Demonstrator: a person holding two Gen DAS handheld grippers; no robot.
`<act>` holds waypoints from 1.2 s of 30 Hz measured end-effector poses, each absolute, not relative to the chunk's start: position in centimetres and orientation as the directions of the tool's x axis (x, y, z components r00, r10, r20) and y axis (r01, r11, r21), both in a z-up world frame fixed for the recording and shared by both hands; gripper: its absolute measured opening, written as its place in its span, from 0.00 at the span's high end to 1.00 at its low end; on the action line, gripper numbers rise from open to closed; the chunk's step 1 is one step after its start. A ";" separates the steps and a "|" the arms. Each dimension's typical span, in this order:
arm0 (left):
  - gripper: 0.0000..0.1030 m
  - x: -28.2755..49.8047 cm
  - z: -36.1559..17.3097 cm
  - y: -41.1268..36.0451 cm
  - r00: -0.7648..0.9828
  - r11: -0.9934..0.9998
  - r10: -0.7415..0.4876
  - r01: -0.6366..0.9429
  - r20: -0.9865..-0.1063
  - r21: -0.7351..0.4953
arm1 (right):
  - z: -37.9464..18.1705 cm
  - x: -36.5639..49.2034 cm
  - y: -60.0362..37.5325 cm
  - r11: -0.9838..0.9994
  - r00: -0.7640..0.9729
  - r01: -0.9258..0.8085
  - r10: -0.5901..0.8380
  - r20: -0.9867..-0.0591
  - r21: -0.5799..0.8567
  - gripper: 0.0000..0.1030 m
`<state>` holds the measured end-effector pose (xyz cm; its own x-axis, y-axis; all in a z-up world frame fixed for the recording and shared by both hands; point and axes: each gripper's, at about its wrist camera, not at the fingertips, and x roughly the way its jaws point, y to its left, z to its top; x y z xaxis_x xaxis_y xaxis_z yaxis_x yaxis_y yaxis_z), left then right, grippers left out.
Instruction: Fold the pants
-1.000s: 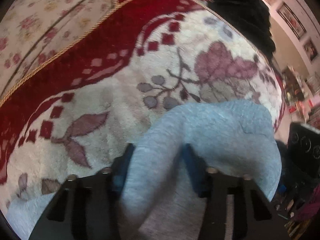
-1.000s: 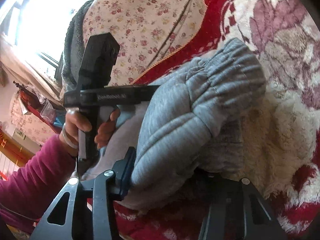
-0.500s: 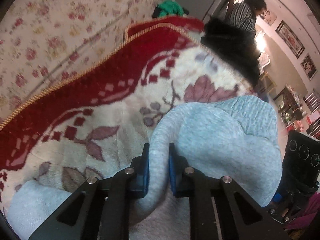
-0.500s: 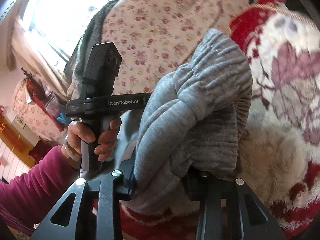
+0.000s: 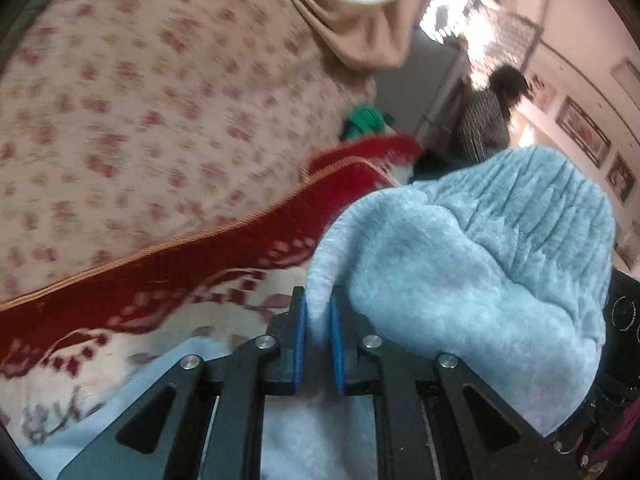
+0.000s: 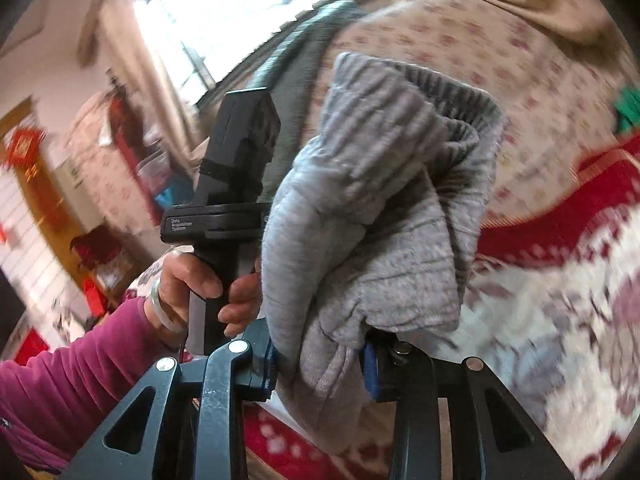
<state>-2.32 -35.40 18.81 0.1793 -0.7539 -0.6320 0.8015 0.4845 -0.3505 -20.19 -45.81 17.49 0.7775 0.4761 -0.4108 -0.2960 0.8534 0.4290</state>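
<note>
Right wrist: ribbed grey pants (image 6: pixel 380 216) bunched.

Left gripper (image 5: pixel 319 312) clamps a fold of grey pants (image 5: pixel 460 280); fabric bulges rightward above red-and-cream blanket (image 5: pixel 180 280). Frame motion-blurred.

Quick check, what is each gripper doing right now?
Left gripper: shut on a thin fold of the grey pants.
Right gripper: shut on a thick bunch of the grey pants.

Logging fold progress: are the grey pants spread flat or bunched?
Bunched: the grey pants hang in thick gathers, pinched by the left gripper and right gripper.
</note>
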 end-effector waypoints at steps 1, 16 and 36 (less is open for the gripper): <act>0.90 -2.1 19.3 -33.5 0.207 0.506 -0.753 0.789 -0.624 -0.350 | 18.0 -19.6 -44.5 0.854 0.772 -0.317 0.486 -0.411 0.413 0.65; 1.00 -0.3 12.4 -8.6 0.451 0.795 -0.595 0.449 -0.666 -0.407 | 14.9 -12.9 -25.2 0.793 0.584 -0.559 0.583 -0.564 0.241 0.65; 0.42 -6.8 14.0 -0.8 0.599 0.830 -0.555 0.354 -0.577 -0.431 | 10.9 -15.9 -22.1 0.668 0.407 -0.637 0.715 -0.568 0.384 0.20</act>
